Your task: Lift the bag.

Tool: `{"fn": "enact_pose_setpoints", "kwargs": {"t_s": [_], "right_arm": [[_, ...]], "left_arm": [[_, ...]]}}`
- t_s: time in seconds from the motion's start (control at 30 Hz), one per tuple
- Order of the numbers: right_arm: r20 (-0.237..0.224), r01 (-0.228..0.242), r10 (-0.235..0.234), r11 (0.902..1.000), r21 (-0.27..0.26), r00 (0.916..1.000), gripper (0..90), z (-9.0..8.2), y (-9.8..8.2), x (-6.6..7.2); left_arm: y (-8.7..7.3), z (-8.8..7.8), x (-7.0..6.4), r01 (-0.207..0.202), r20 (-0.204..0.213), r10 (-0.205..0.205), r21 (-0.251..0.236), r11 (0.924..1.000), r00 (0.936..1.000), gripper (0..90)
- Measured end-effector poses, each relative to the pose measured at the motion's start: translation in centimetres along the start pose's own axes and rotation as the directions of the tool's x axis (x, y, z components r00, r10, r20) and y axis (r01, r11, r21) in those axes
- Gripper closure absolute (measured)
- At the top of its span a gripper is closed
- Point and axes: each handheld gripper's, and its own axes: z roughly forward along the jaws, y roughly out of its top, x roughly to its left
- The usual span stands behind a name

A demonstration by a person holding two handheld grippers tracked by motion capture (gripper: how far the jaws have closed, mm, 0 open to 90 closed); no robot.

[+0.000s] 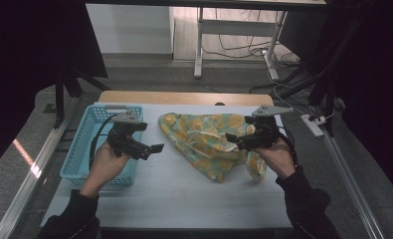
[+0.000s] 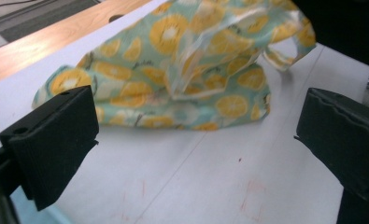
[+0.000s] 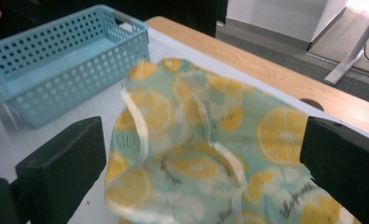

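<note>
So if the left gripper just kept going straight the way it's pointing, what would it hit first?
Most likely the lemon-print cloth. The left gripper has its jaws open, with bare white table just ahead and the crumpled cloth lying beyond that, across its line. Depth is hard to judge, so it might brush the table first.

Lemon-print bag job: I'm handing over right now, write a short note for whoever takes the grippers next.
Left gripper: open, holding nothing, above the table beside the blue basket.
Right gripper: open, over the lemon-print bag, bag not gripped.
The bag lies crumpled mid-table, right of the basket, handles loose.
Done: nothing visible yet; basket looks empty.
Left: grasp the bag; it probably goes into the basket.
</note>
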Motion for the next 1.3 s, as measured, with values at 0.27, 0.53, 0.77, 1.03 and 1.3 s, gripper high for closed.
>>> {"fn": "enact_pose_setpoints", "kwargs": {"t_s": [0.27,0.53,0.77,1.03,1.3], "right_arm": [[0.029,0.003,-0.003,0.9997,0.023,0.9996,0.0,-0.7,-2.5,0.7],[0.038,0.004,-0.006,0.9993,0.037,0.9993,0.0,-1.7,-5.1,1.4],[0.056,-0.012,0.01,0.9992,0.037,0.9984,0.0,-2.9,-7.5,2.1],[0.075,-0.045,0.042,0.9983,0.039,0.9963,0.0,-4.1,-10.4,2.8],[0.095,-0.096,0.091,0.9938,0.056,0.9913,0.0,-5.3,-13.9,3.2]], "left_arm": [[-2.6,-0.4,-0.1,0.032,-0.012,-0.032,0.008,0.9994,0.9994,0.0],[-5.4,-1.0,-1.0,0.052,-0.025,-0.051,0.019,0.9985,0.9984,0.0],[-7.9,-1.9,-1.8,0.061,-0.059,-0.06,0.014,0.998,0.9965,0.0],[-10.8,-2.6,-2.6,0.102,-0.073,-0.101,0.007,0.9948,0.9922,0.0],[-14.2,-3.9,-3.9,0.12,-0.121,-0.121,-0.011,0.9927,0.9853,0.0]]}}
